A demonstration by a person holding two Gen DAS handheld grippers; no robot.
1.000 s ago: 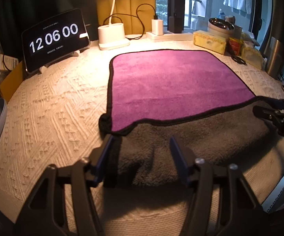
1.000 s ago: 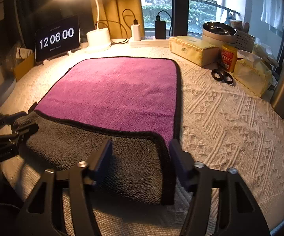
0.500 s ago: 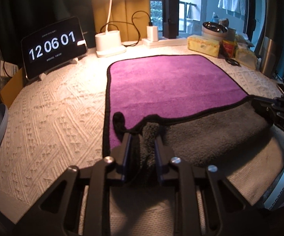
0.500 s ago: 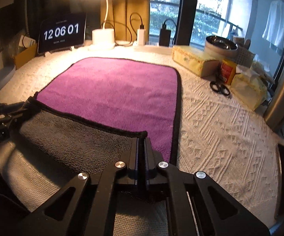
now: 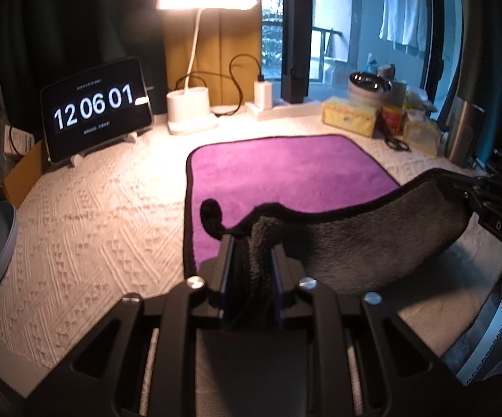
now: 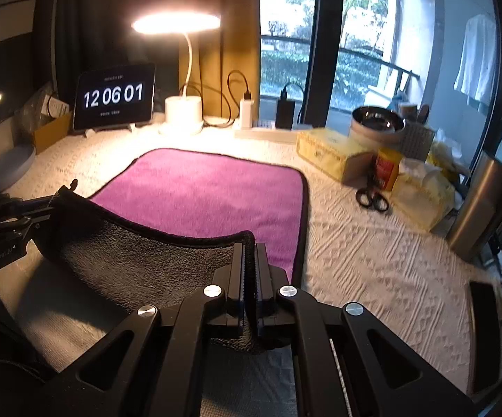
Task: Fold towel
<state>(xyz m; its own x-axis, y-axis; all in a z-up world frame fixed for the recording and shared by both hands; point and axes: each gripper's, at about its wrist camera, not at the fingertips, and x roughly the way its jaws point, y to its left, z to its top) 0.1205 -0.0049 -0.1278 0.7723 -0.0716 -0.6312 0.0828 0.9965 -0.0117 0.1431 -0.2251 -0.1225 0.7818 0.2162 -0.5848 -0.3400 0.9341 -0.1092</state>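
We clamp the left gripper on a bunched near corner of the towel | our right gripper pinches the other near corner | grey underside lifted between both jaws, purple face flat on the tablecloth ahead | clock far beyond.
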